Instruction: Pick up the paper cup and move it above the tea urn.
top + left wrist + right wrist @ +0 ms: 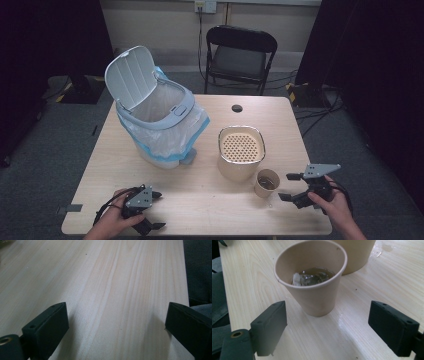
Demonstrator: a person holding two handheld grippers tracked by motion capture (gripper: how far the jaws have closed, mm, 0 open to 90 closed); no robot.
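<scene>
Right gripper view: the paper cup (312,277) stands just ahead of the right gripper (327,325), between its wide-apart jaws. Thin-walled, holding liquid, it probably crushes easily; grip gently mid-wall, keeping it upright.

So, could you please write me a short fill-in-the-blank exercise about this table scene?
1. The right claw is open and aimed at the paper ____.
2. The bin on the table has its lid ____.
3. The paper cup holds some ____ liquid with bits in it.
4. The left claw is open over bare ____.

Missing words: cup; open; brownish; table
</scene>
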